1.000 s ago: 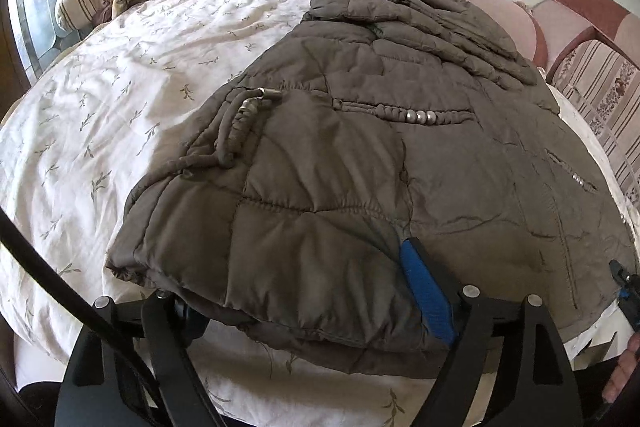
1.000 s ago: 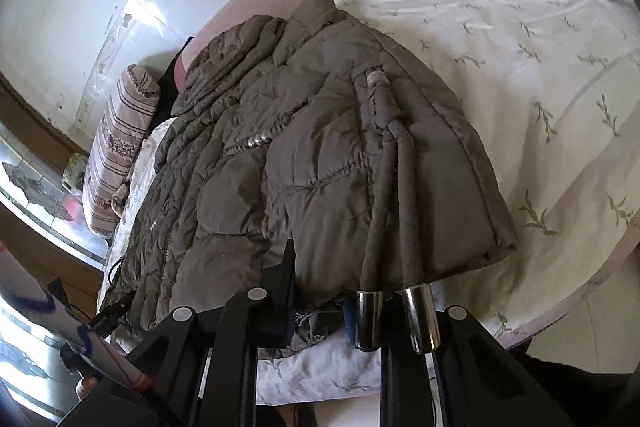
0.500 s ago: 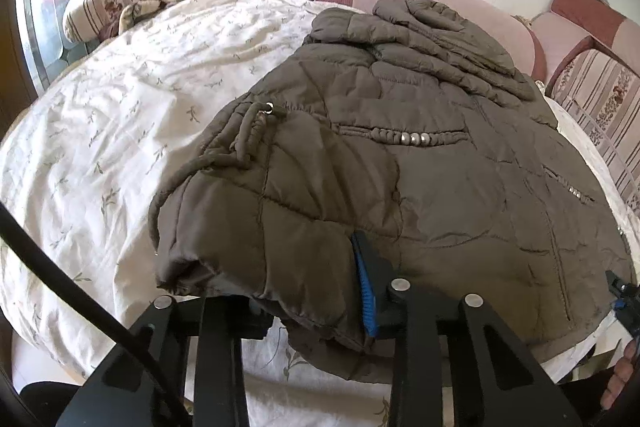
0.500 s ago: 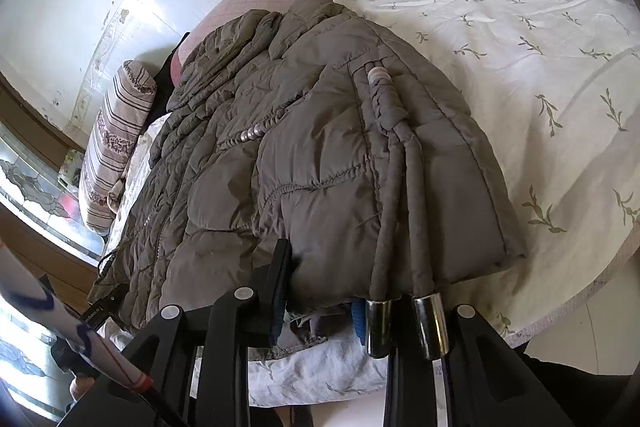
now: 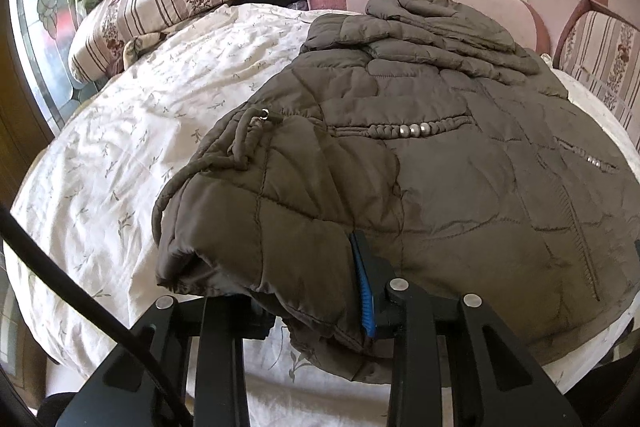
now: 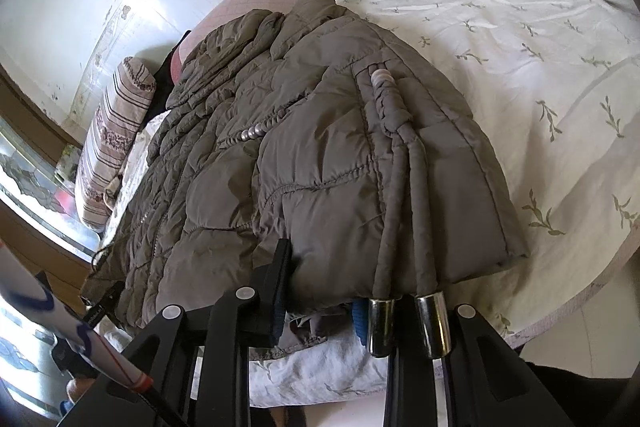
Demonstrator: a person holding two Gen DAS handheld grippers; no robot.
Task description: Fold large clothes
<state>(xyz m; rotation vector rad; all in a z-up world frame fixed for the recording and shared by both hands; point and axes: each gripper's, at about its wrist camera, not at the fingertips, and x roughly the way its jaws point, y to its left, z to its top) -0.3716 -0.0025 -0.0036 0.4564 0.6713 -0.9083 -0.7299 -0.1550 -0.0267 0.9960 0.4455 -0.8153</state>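
Olive-brown quilted padded jacket (image 5: 420, 155) lies on the white leaf-printed bedsheet (image 5: 120, 163), filling the centre; my left gripper (image 5: 312, 291) and right gripper (image 6: 320, 311) each pinch its near hem; I judge the fold upward comes next; only the right view shows two metal-tipped drawcords (image 6: 404, 227).

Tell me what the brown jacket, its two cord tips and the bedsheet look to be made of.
Jacket: likely a matte synthetic shell over padding; quilted stitch lines and puffy panels suggest it.
Cord tips: apparently polished metal, since they show bright, mirror-like reflections.
Bedsheet: looks like thin woven cotton or a blend, cream with a printed sprig pattern and fine soft creases.
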